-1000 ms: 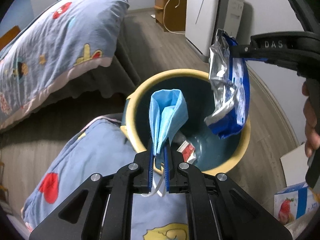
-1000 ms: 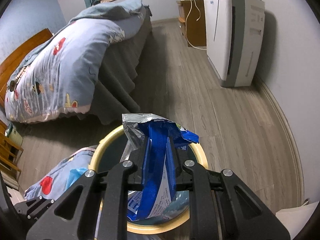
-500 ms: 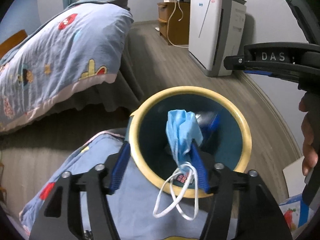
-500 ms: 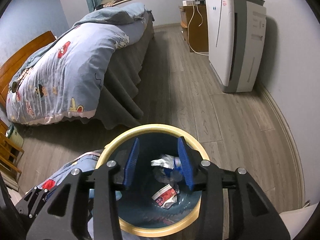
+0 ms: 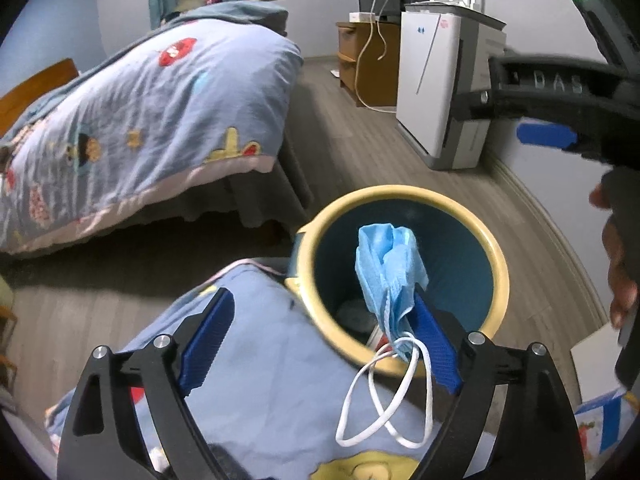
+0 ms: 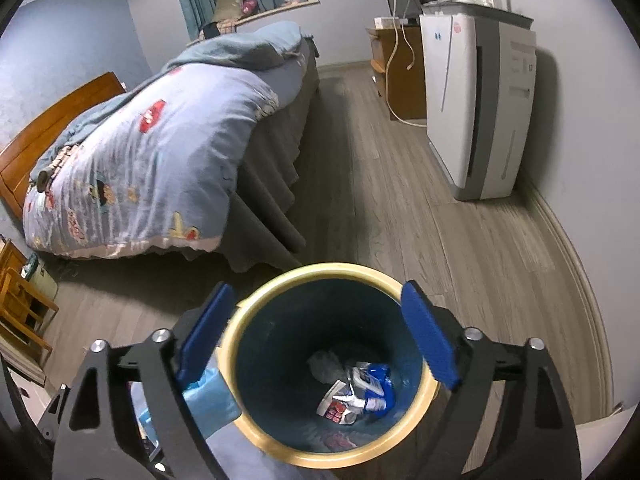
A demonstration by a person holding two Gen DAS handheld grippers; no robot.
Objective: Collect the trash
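A yellow-rimmed, teal trash bin [image 5: 400, 194] stands on the floor below both grippers. My left gripper [image 5: 320, 300] is over its near rim with its jaws opening wide. A crumpled blue face mask [image 5: 388, 264] clings to the right finger alone, its white ear loops dangling; the left pad is off it. In the right wrist view the mask [image 6: 208, 396] shows just left of the bin's rim [image 6: 320, 270]. My right gripper [image 6: 316, 292] is above the bin, its jaws opening with nothing between them. A blue foil wrapper [image 6: 372, 384] lies at the bottom with a red-and-white wrapper [image 6: 336, 404].
A blue cartoon quilt [image 5: 256, 368] lies against the bin's near left side. The bed [image 6: 132, 160] stands at the back left; an air purifier [image 6: 476, 100] and a wooden cabinet [image 6: 404, 72] line the right wall. A printed box [image 5: 600, 428] sits at lower right.
Both grippers opened and rose a little. The blue foil wrapper dropped from the right gripper into the bin. The mask came free of the left pad and hangs on the right finger.
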